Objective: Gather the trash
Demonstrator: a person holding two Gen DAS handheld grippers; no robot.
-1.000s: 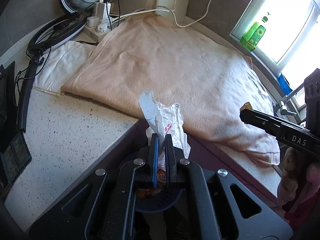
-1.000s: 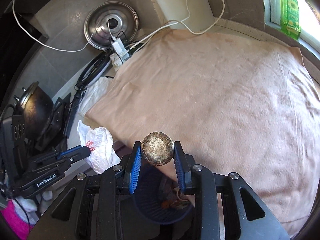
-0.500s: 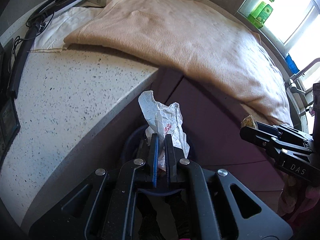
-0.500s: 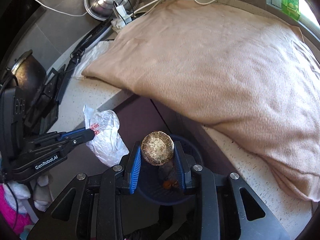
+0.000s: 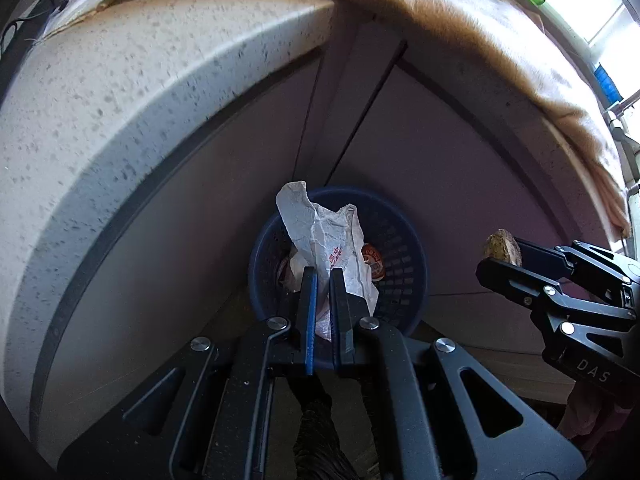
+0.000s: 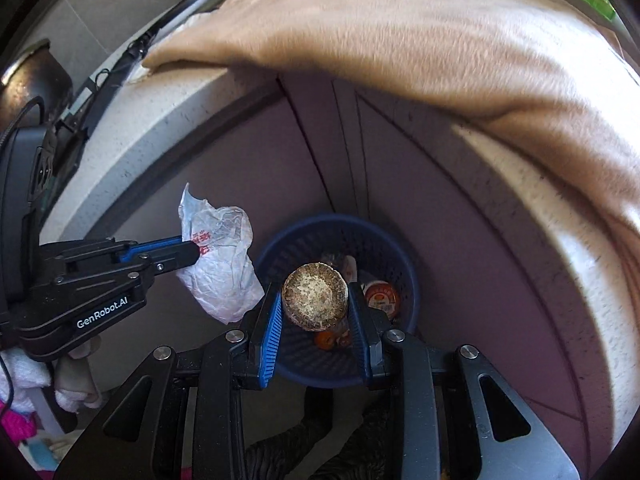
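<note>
The left gripper [image 5: 323,276] is pointing steeply downward with its jaws pressed together on a crumpled white plastic bag with red print [image 5: 334,240], which is sticking up and out past the fingertips. In the left wrist view this bag is hanging directly over a round dark blue perforated plastic basket [image 5: 404,248] that is standing on the floor in the corner where two mauve cabinet doors [image 5: 460,184] are meeting. The right gripper [image 6: 314,300] is also aiming down, its jaws pinching a round, brownish, crusty cake-like lump with a pale speckled top [image 6: 315,294] between the blue-ribbed pads [image 6: 272,320]; in the right wrist view the lump is hovering above the basket's opening. Inside the basket, a small cup with an orange-red printed lid [image 6: 380,298] is lying against the wall on the right-hand side, and a couple of small orange scraps [image 6: 326,340] are sitting on the bottom, with more pale wrapping partly hidden behind the lump. Seen from the left wrist camera, the right gripper is reaching in from the right edge, just beside the basket rim, with the lump showing at its tips. Above both grippers, the speckled pale stone tabletop [image 5: 132,92] is curving around the corner, and a beige fleecy towel [image 6: 420,40] is draping over its edge.
</note>
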